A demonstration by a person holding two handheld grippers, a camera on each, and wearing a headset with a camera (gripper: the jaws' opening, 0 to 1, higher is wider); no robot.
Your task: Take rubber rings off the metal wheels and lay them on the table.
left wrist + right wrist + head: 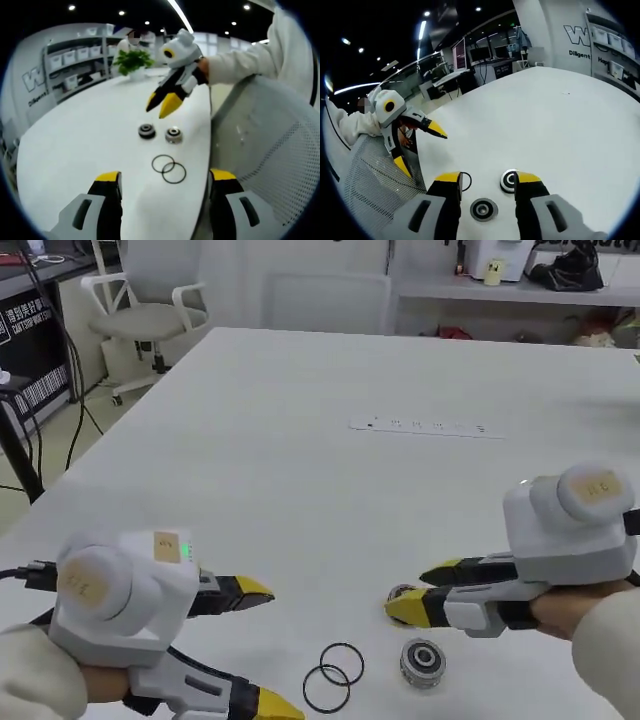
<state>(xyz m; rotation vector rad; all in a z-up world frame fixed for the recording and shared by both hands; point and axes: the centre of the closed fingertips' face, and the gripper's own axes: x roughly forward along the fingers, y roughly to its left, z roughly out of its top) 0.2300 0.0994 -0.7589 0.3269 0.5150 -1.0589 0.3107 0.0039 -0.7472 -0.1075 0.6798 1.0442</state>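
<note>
left tool (270, 648) jaws apart, white table (300, 460), two rubber rings (335, 674), office chair (150, 312)

Left gripper (165, 176): your jaws stand wide, bare table (90, 150) between them. Just ahead of jaws, two rubber rings (168, 168) lie flat, overlapping. Past rings, two metal wheels (147, 131) side by side, small gap between. Beyond wheels, right gripper (165, 102) hangs over table, blocks your way forward. Right gripper's jaws apart: one wheel (483, 209) between them, second wheel (509, 180) just beside one jaw tip. Ahead of those jaws, wide bare table.
</note>
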